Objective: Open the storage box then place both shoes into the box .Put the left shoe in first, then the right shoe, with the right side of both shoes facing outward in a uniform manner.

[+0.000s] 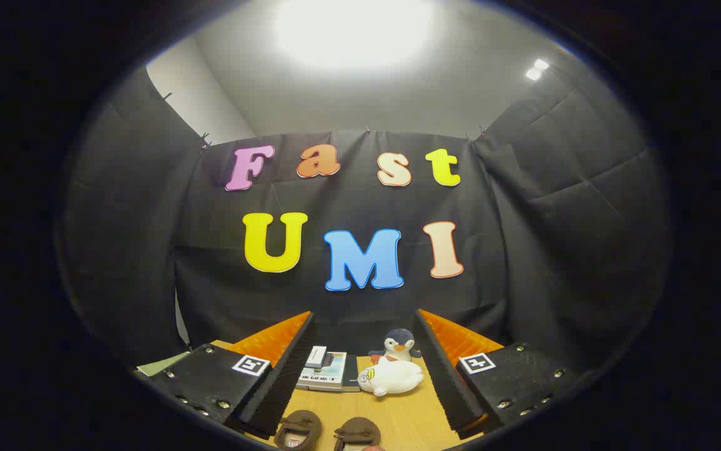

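Clearly, nothing is held at this moment: the gripper (360,376) is raised above the light wooden tabletop (410,419) with its two fingers spread wide apart, and the space between them is bare. A pair of small dark brown suede-like moccasin shoes is seen low between the fingers, close to the camera; the left-hand brown shoe (298,430) and the right-hand brown shoe (357,433) lie side by side, a little apart, each cut off in part so that the toes cannot be made out. Beyond them, further along the table, a white plush seal-like toy (393,378) is laid on its side, with a small dark blue and white plush penguin (399,344) standing just behind it, and a stack of flat books (327,371) rests just beside the toys. No storage box can be identified from this view, so the opening step is judged to be not yet done (which shoe is the left one cannot be told either). The shoes are judged to be light and soft, with uppers that would fold or crush under a hard squeeze, while the soles are likely stiffer. A firm hold is probably best taken across the heel collar or across the sole and side wall together, where the material is doubled; a pinch on the loose vamp alone could let the shoe droop or twist, and the required facing would then be harder to keep.
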A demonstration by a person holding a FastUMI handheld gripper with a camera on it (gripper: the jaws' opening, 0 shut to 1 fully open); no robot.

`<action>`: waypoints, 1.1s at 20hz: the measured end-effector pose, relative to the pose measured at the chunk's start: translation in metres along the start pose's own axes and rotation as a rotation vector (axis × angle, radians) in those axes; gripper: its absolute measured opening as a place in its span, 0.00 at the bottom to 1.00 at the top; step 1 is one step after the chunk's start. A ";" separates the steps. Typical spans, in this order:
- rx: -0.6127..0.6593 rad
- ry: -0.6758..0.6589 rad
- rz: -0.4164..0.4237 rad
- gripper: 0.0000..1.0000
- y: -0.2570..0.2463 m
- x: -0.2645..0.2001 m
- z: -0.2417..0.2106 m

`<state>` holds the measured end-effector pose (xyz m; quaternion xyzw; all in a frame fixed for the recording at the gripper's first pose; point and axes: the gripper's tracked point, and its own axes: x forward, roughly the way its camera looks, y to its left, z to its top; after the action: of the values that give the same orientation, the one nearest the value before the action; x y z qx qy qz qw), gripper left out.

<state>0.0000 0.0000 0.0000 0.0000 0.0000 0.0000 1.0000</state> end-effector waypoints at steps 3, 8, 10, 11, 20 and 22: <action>-0.004 -0.004 0.007 0.95 0.004 0.000 0.002; -0.019 -0.007 0.016 0.94 0.010 -0.001 0.005; -0.020 -0.008 0.018 0.94 0.012 -0.001 0.005; -0.021 -0.010 0.018 0.94 0.011 -0.002 0.005; -0.006 -0.019 0.025 0.94 0.016 -0.004 0.007; 0.002 -0.020 0.027 0.95 0.017 -0.005 0.005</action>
<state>-0.0053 0.0171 0.0054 0.0008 -0.0101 0.0135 0.9999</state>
